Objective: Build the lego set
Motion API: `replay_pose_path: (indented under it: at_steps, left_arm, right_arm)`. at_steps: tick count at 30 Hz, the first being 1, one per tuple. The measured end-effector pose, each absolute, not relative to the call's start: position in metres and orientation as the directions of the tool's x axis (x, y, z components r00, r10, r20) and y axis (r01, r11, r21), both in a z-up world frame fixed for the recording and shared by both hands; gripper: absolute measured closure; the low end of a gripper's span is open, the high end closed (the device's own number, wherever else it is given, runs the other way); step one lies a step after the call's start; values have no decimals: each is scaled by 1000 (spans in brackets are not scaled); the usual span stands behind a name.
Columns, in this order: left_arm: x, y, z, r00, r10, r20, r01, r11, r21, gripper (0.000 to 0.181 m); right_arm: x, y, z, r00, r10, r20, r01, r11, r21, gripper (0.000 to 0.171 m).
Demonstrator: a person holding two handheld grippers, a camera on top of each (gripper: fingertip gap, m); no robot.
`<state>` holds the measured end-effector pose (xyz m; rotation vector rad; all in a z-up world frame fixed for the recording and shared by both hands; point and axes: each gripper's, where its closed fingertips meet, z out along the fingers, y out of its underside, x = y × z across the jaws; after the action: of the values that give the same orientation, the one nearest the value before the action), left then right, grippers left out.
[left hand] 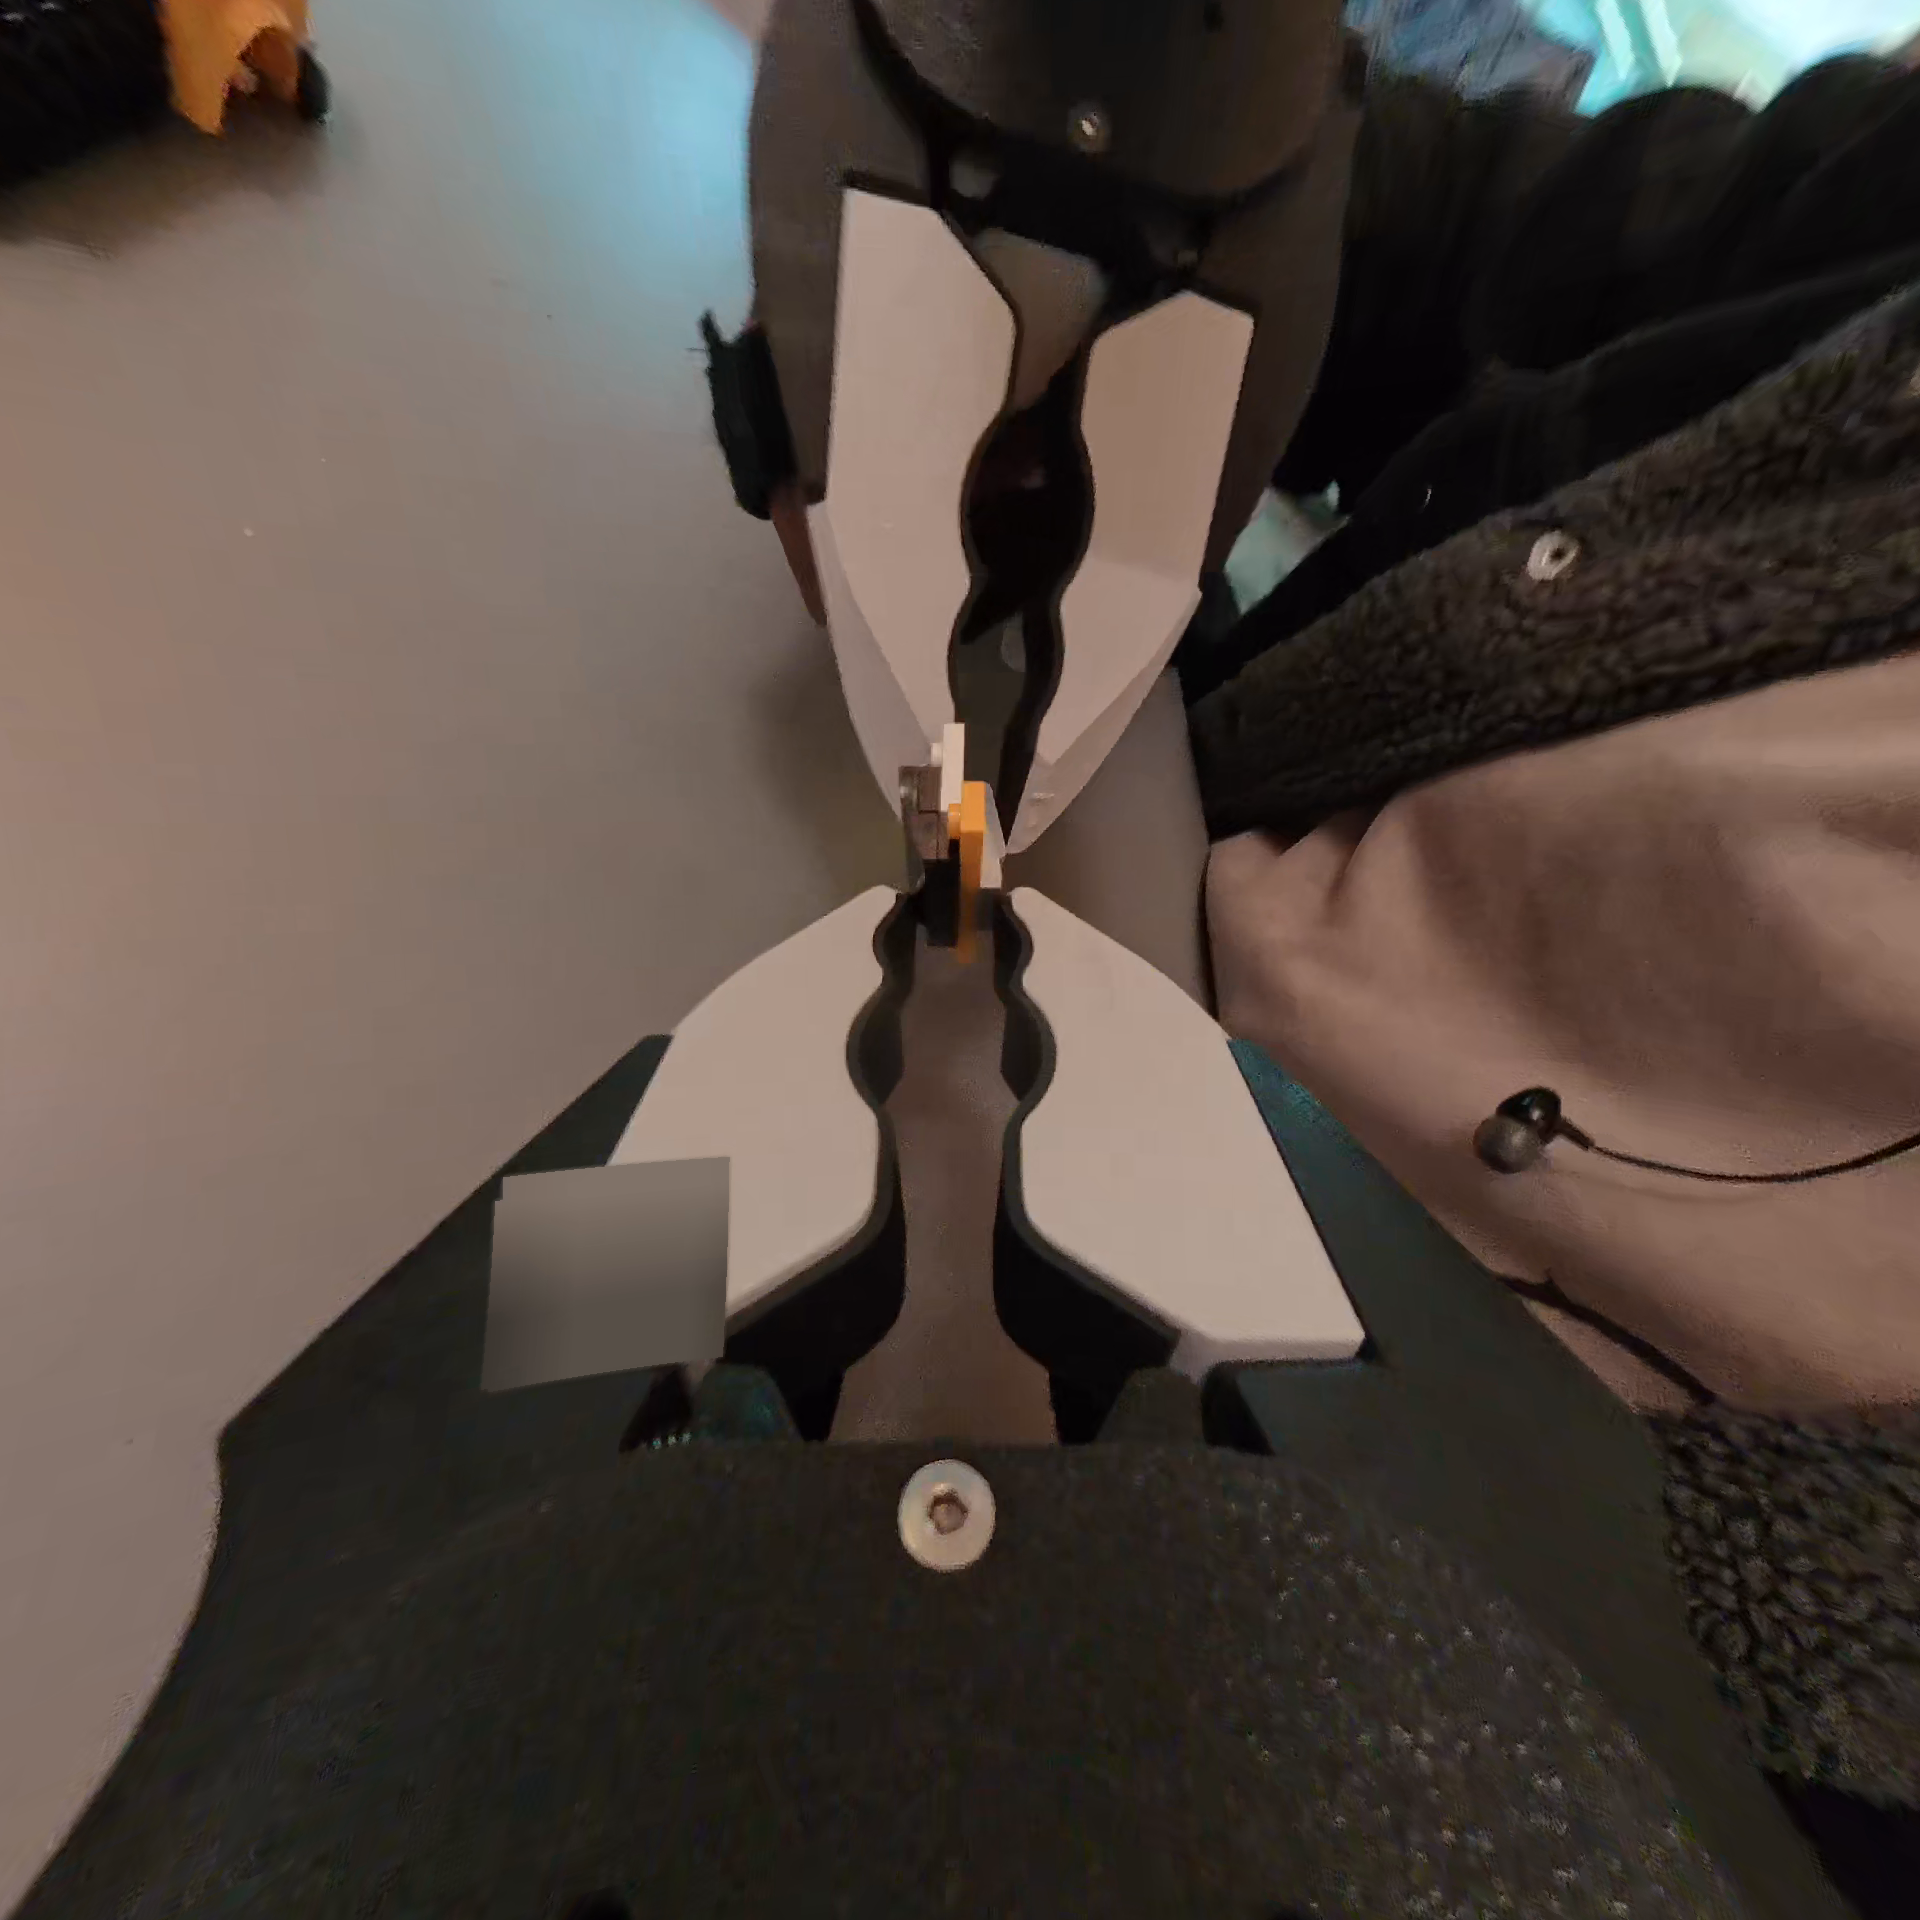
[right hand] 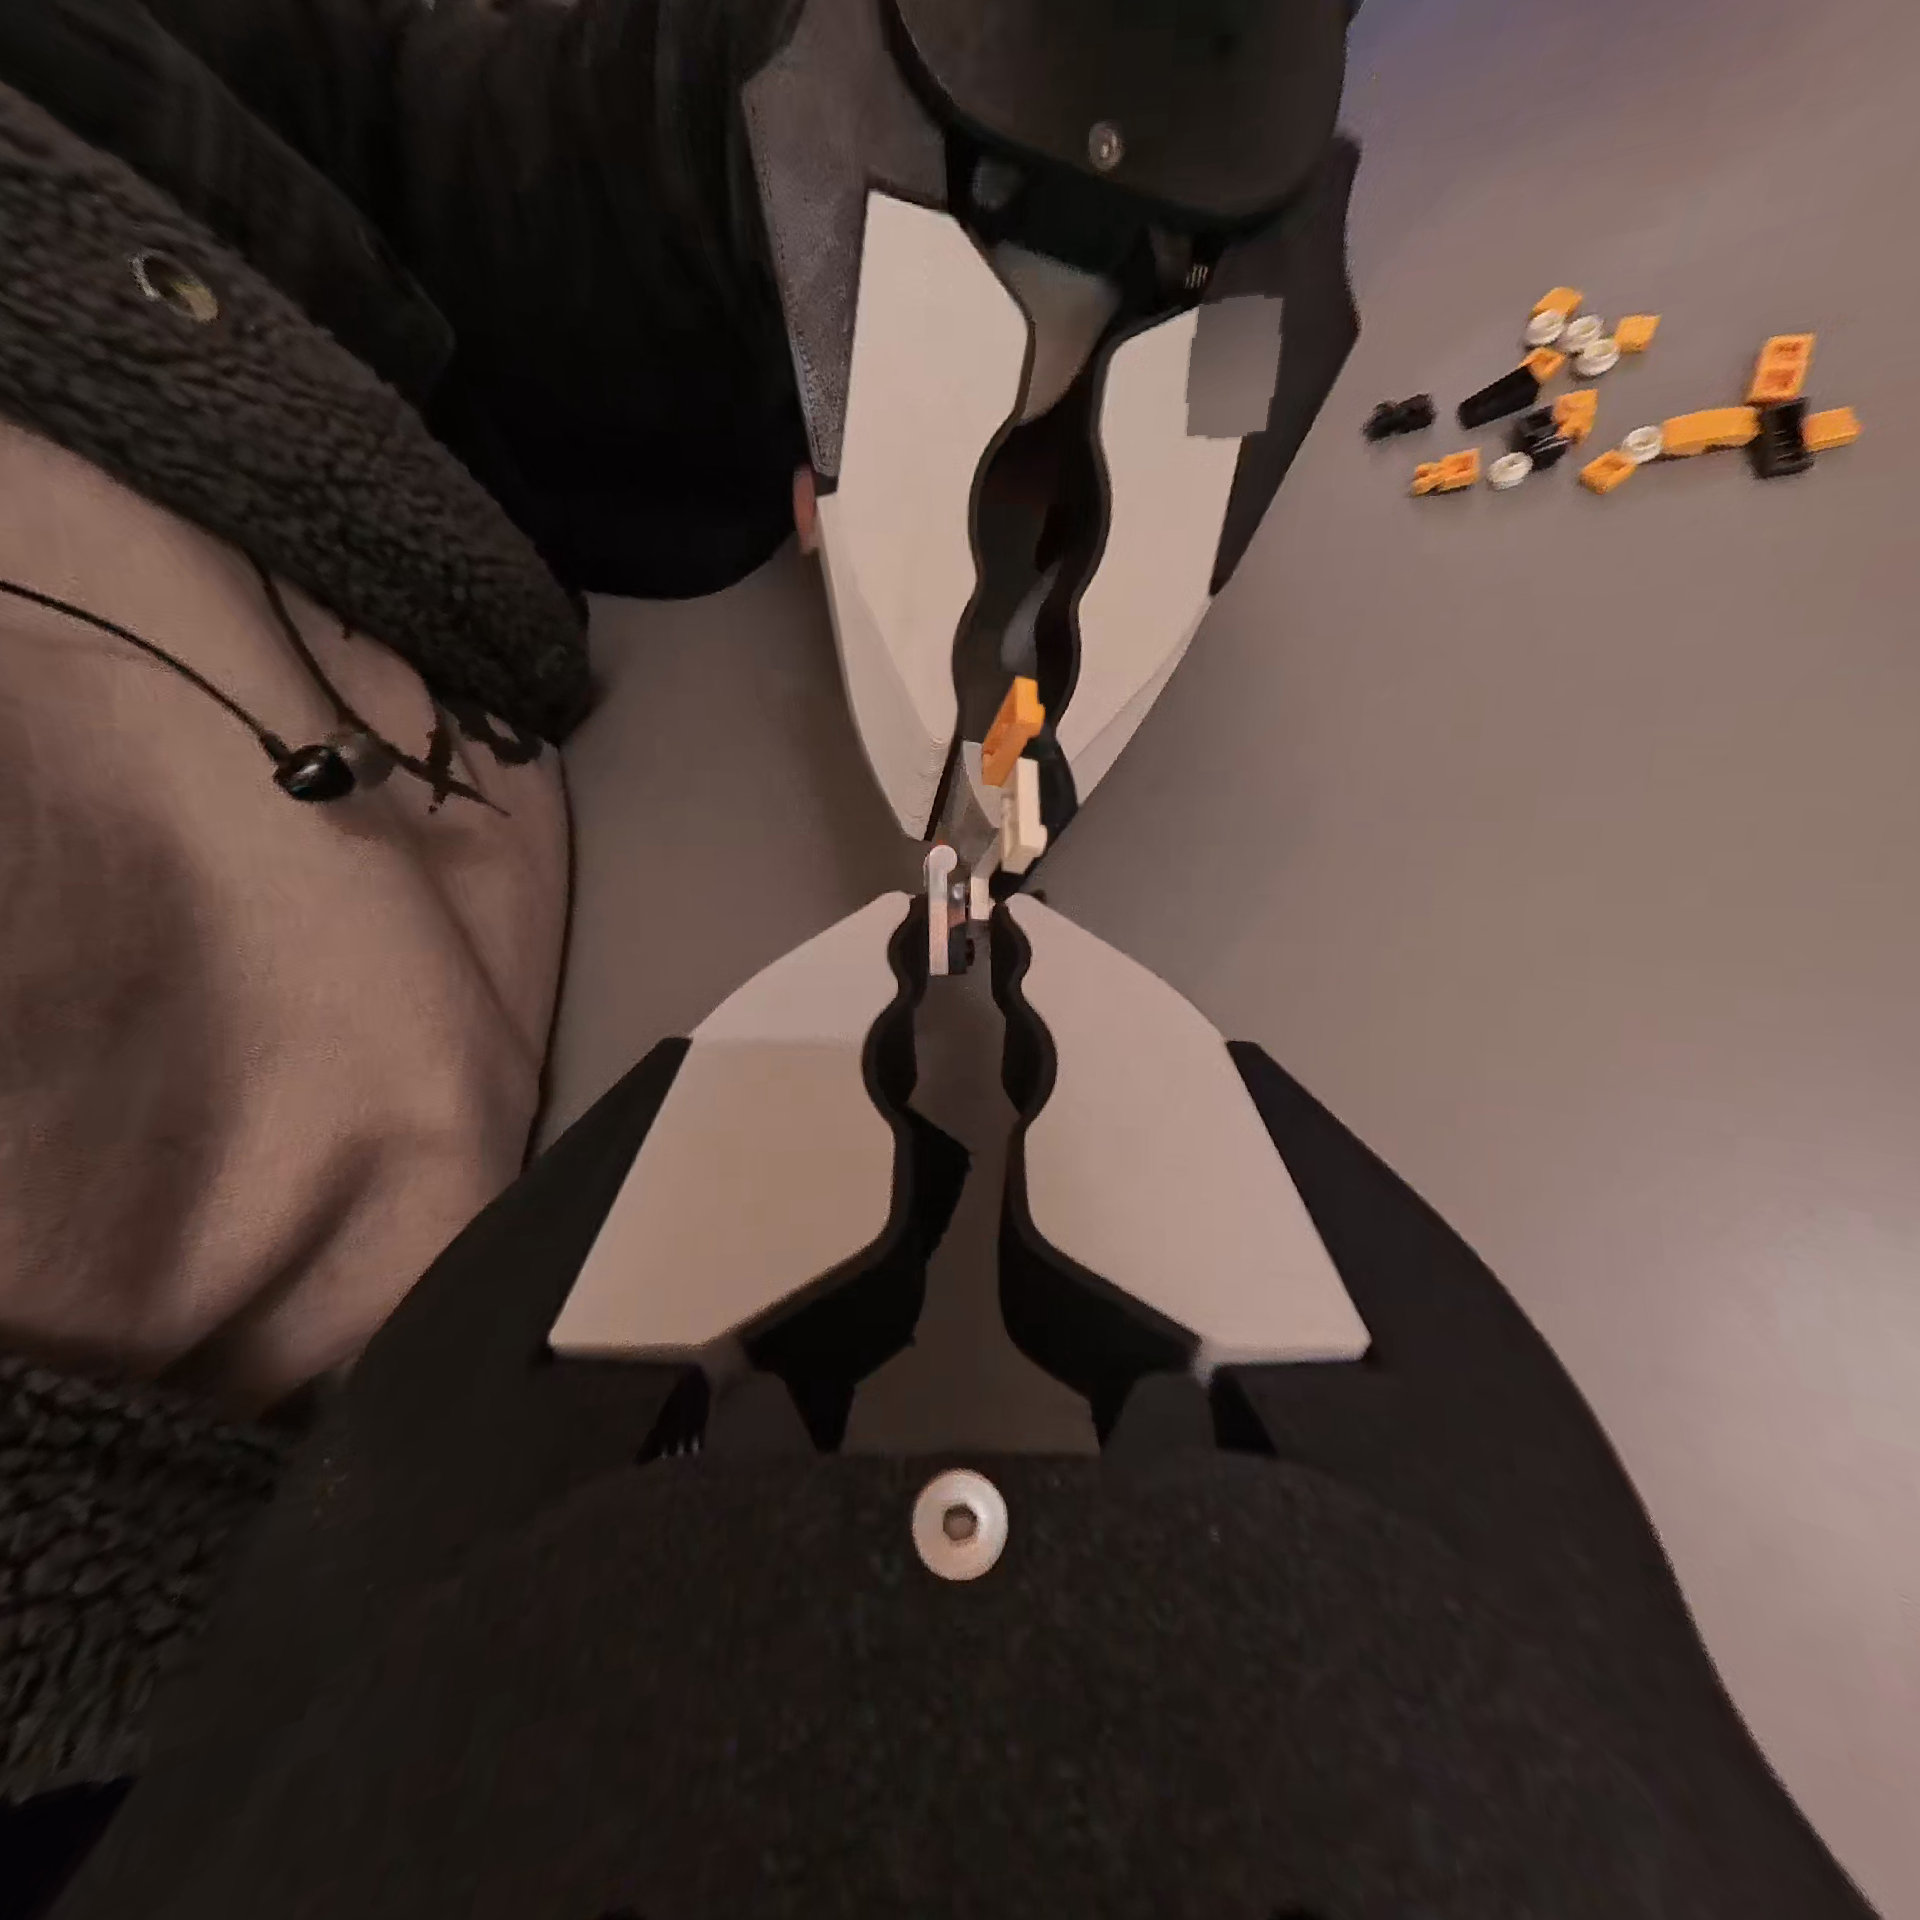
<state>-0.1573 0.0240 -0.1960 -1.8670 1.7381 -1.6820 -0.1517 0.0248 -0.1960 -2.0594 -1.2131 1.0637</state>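
Note:
My two grippers meet tip to tip above the grey table (left hand: 312,727). In the left wrist view, my left gripper (left hand: 951,902) is shut on a small build with an orange plate (left hand: 974,862) and a black part. My right gripper (left hand: 961,821) comes in from above, with white and grey pieces (left hand: 935,779) at its tips. In the right wrist view, my right gripper (right hand: 956,920) is shut on a small white clip piece (right hand: 942,899). It touches the orange, white and black build (right hand: 1013,769) held by my left gripper (right hand: 987,826).
Several loose orange, black and white lego pieces (right hand: 1621,405) lie on the table (right hand: 1455,935) at the far right. An orange piece (left hand: 223,62) lies beside a dark object at the far left. A person's dark fleece jacket (left hand: 1610,675) is close to the grippers. My left and right fingertips are right by each other.

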Motion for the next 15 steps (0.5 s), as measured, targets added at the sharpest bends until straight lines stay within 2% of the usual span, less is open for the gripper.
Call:
replay_pose_path:
  at_steps: [7, 15]
  left_arm:
    - [-151, 38, -198, -173, -546, 820, -604, -598, -526, 168]
    - [-147, 46, -203, -109, -478, 871, -579, -682, -447, 168]
  right_arm:
    - [-143, 45, -193, 410, 901, -139, 507, -352, -787, 156]
    - [-143, 47, -196, 406, 907, 117, 669, -207, -713, 153]
